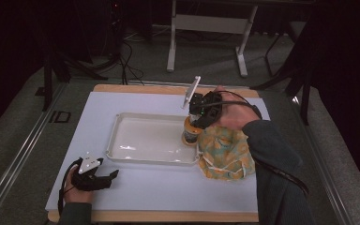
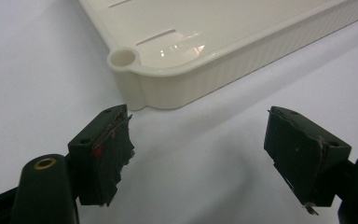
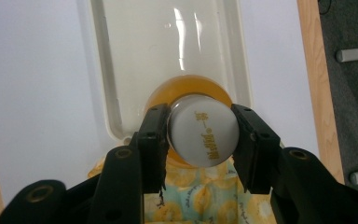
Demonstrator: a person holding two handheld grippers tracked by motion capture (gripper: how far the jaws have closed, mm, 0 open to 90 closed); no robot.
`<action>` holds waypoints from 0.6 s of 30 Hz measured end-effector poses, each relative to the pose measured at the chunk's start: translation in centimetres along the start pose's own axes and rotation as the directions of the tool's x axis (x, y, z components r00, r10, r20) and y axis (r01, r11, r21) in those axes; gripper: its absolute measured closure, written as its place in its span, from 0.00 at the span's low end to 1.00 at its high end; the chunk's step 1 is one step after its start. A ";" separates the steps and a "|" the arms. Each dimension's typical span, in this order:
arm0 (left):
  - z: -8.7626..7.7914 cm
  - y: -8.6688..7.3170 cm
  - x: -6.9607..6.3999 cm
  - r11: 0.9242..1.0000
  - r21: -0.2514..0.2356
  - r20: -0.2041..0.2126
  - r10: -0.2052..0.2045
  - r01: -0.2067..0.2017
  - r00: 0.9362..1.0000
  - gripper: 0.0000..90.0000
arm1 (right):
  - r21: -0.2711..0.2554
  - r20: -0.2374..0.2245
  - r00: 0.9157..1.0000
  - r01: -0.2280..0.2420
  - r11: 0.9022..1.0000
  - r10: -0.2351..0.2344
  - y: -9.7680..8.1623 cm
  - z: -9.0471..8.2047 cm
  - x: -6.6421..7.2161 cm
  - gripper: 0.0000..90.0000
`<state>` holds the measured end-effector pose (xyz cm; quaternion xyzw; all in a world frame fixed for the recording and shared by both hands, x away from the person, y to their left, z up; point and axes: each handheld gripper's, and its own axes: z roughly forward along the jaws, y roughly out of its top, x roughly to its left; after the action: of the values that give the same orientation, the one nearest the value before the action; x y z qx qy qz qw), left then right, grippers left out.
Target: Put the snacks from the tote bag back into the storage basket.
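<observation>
orange bottle (image 3: 191, 95), white cap pinched in your right claw (image 3: 203, 136), hangs upright over the tray's (image 1: 122, 157) right end; left claw (image 2: 198, 154) rests agape, empty.

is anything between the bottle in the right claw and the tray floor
Nothing visible. The right claw is shut on the bottle by its white cap, over the near-right corner of the tray, whose floor looks bare. The patterned bag lies beside it, outside the rim.

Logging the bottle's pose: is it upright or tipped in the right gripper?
Upright: the bottle is seen cap-first from above, the right gripper clamping its white cap over the tray.
</observation>
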<state>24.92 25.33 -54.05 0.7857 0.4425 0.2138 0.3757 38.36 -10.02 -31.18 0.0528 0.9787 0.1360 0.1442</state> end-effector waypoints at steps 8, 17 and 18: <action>0.0 0.0 0.0 1.000 0.000 0.001 -0.002 0.002 1.000 0.26 | 0.004 -0.019 1.000 0.012 1.000 -0.012 0.3 0.6 0.4 0.66; 0.0 0.0 0.0 1.000 0.001 0.000 -0.001 0.001 1.000 0.26 | 0.009 -0.032 0.999 0.018 1.000 -0.017 0.4 1.0 0.7 0.66; 0.0 0.0 0.0 1.000 0.001 0.000 -0.001 0.001 1.000 0.26 | 0.010 -0.036 0.999 0.026 1.000 -0.025 0.5 1.2 0.7 0.66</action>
<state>24.93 25.33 -54.04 0.7857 0.4429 0.2136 0.3755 38.05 -9.13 -32.33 0.0385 0.9825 0.1301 0.1279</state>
